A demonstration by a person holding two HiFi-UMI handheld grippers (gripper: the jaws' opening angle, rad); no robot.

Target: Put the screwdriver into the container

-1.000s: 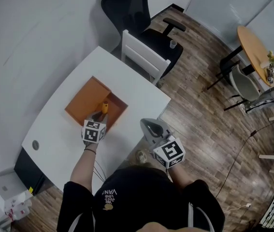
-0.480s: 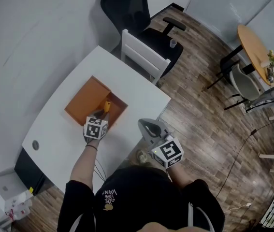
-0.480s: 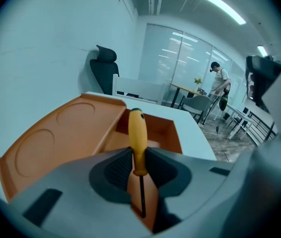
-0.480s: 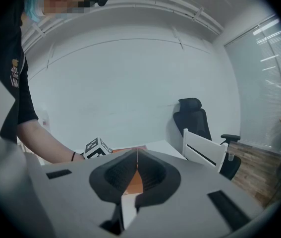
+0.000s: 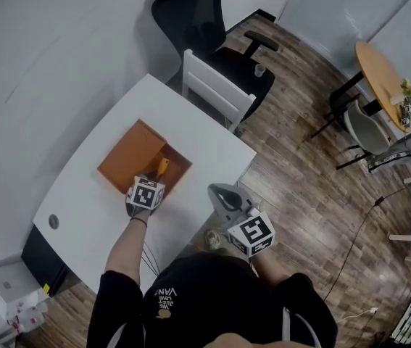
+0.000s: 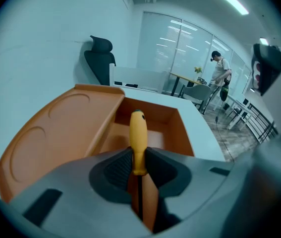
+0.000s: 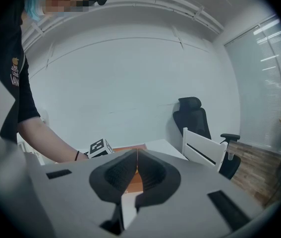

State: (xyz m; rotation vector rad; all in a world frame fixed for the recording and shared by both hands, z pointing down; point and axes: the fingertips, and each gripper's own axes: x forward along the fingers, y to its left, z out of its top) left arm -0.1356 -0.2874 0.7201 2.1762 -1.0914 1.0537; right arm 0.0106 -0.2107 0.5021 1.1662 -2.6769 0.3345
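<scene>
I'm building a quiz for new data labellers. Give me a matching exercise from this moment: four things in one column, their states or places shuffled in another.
Things:
1. screwdriver
2. container
3. right hand-held gripper
4. white chair

States or places:
A. shut, holding nothing
B. clamped in the left hand-held gripper
C. beside the far edge of the table
D. orange, open, on the table

Pairs: 1-B, 2-D, 3-A, 4-C
</scene>
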